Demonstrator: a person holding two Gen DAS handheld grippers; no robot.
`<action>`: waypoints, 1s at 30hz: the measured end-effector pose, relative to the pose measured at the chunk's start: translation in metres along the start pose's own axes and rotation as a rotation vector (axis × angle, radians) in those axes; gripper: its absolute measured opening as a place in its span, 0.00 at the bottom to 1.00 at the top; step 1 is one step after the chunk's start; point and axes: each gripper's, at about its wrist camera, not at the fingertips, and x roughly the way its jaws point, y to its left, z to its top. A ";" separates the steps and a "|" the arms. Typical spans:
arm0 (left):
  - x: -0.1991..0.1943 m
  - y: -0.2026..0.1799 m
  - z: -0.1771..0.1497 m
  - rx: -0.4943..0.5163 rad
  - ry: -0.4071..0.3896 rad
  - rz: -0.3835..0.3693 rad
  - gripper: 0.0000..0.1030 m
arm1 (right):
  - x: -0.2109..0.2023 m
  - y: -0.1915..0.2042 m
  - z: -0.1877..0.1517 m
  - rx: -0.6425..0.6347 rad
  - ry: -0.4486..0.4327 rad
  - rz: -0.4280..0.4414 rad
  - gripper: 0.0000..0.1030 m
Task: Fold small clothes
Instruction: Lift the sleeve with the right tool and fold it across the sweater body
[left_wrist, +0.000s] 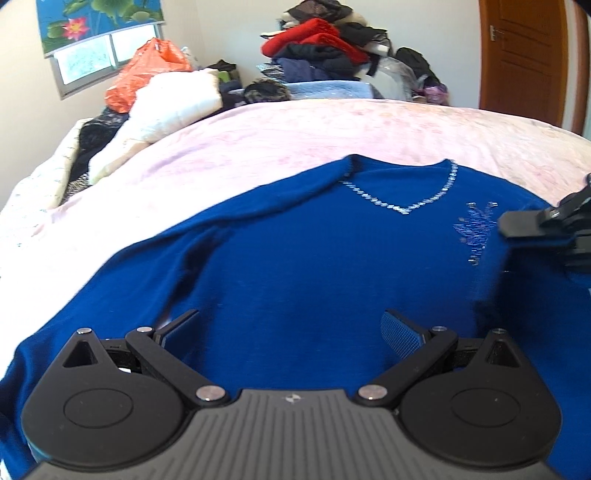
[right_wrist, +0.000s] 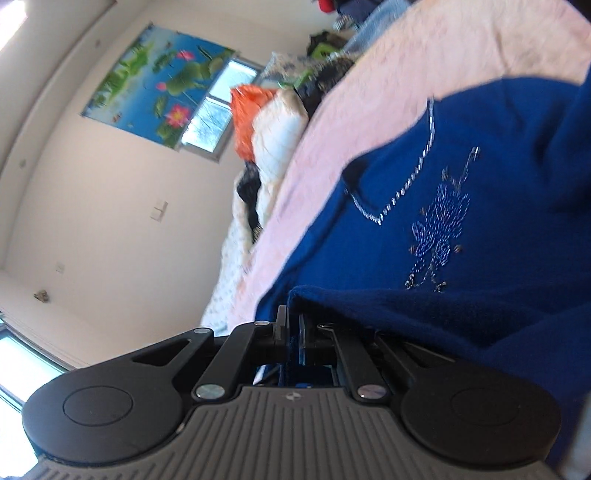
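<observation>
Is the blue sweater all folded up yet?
Not yet. The blue sweater lies mostly spread on the bed; the right gripper is folding one edge over.

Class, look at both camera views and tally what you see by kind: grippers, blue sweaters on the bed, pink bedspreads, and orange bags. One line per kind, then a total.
Grippers: 2, the left gripper and the right gripper
Blue sweater: 1
Pink bedspread: 1
Orange bag: 1
Total: 5

Pink bedspread (left_wrist: 295, 129), heaped clothes pile (left_wrist: 325, 48), orange bag (left_wrist: 147, 70), lotus poster (right_wrist: 155, 81), wooden door (left_wrist: 524, 55).
</observation>
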 end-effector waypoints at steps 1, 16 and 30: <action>0.000 0.004 0.000 -0.002 0.001 0.007 1.00 | 0.008 0.000 0.001 -0.005 0.016 -0.009 0.08; 0.008 0.033 -0.005 -0.057 0.020 0.024 1.00 | 0.074 0.048 -0.011 -0.471 0.076 -0.430 0.63; 0.013 0.039 -0.006 -0.076 0.030 0.017 1.00 | 0.100 0.076 -0.037 -0.848 0.016 -0.678 0.07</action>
